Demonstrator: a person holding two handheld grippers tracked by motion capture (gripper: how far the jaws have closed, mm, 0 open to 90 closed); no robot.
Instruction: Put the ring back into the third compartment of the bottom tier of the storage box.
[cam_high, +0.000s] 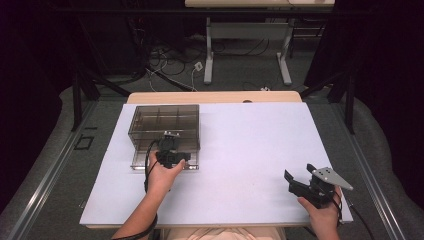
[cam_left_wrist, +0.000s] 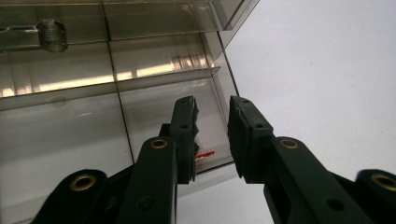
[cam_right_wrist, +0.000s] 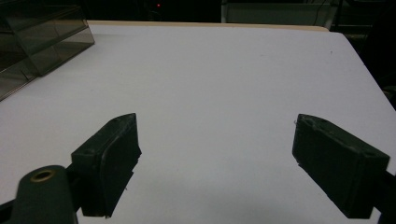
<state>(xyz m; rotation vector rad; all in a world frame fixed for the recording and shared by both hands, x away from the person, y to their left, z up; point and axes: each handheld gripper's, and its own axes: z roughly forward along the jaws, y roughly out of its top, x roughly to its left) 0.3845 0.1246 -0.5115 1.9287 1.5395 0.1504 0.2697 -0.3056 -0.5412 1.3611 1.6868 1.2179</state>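
Observation:
A smoky clear plastic drawer box (cam_high: 165, 120) stands at the back left of the white table top (cam_high: 250, 150). Its lowest drawer (cam_high: 140, 162) is slid out toward me. My left gripper (cam_high: 172, 147) is at the drawer's front right part. In the left gripper view the jaws of the left gripper (cam_left_wrist: 212, 105) stand a small gap apart, one over the drawer (cam_left_wrist: 70, 130) and one outside its right wall, and nothing is pressed between the pads. My right gripper (cam_high: 298, 172) rests at the front right of the table with jaws spread wide. The right gripper (cam_right_wrist: 215, 140) has bare table between its jaws.
The box (cam_right_wrist: 42, 42) appears at the far left in the right gripper view. A wooden table edge (cam_high: 215, 96) runs behind the white top. Beyond it are a desk frame (cam_high: 247, 50) and loose cables (cam_high: 170, 65) on the floor. Dark curtains flank both sides.

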